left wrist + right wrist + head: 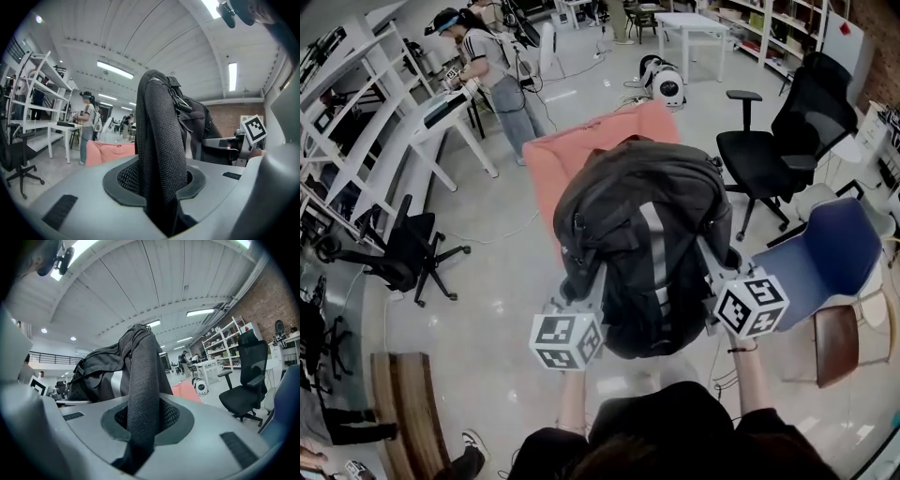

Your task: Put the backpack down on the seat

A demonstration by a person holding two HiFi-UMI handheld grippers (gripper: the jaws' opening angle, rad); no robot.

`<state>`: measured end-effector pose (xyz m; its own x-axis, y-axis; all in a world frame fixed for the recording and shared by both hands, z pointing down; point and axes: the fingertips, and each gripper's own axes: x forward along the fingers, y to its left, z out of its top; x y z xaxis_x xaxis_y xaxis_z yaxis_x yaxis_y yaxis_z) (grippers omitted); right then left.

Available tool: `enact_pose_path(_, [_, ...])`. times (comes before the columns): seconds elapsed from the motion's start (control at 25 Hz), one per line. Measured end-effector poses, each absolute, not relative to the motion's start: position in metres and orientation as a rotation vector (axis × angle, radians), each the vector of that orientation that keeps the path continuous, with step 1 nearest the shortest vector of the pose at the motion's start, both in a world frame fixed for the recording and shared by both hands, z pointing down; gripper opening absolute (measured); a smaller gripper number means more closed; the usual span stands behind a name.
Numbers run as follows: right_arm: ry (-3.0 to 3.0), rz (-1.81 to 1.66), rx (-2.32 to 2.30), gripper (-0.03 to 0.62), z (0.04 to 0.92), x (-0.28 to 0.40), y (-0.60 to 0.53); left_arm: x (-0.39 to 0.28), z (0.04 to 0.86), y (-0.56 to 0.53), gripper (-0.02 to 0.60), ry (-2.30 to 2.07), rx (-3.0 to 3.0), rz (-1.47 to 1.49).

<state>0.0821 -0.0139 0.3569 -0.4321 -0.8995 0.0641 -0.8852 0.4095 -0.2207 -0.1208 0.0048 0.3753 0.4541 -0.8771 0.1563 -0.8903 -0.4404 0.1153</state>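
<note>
The backpack [642,234] hides a lot. It covers the near part of the pink seat [581,150], which pokes out behind the backpack and to its left. I cannot tell if the backpack touches the seat or hangs just over it. The person's hands are hidden under the two marker cubes right below the backpack. Only the bare forearms show.

The jaws of the left gripper [163,213] are shut tight on a black mesh strap [159,150] of the backpack. The strap stands up out of them and fills the gap, so the tips of the jaws are covered. The jaws of the right gripper [133,453] pinch the other strap [142,390] the same way. Behind each strap rises the gray body of the backpack, with a pale stripe down its middle.

The floor [487,309] around the backpack is pale and shiny. To the right of the backpack stands a black office chair [773,150]. Below that, at the backpack's lower right, is a blue chair [834,248]. A small black chair [403,253] sits well to the backpack's left, and white shelves [356,112] stand farther left, cut off by the edge. Far behind the backpack, a person [492,56] stands at a white table [450,108]. The ceiling [154,42] above the backpack is white with long lights. A brick wall [276,291] stands off to its right.
</note>
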Motion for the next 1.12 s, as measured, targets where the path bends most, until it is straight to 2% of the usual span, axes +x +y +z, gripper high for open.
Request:
enact_pose_path(0.68, [2.703, -0.418, -1.503, 0.055, 0.371, 0.109, -0.208, -0.091, 0.394, -0.167, 0.128, -1.648, 2.378, 0.123])
enact_pose_path(1.12, [2.740, -0.493, -1.487, 0.055, 0.403, 0.100, -0.301, -0.099, 0.426, -0.255, 0.129, -1.634, 2.307, 0.168])
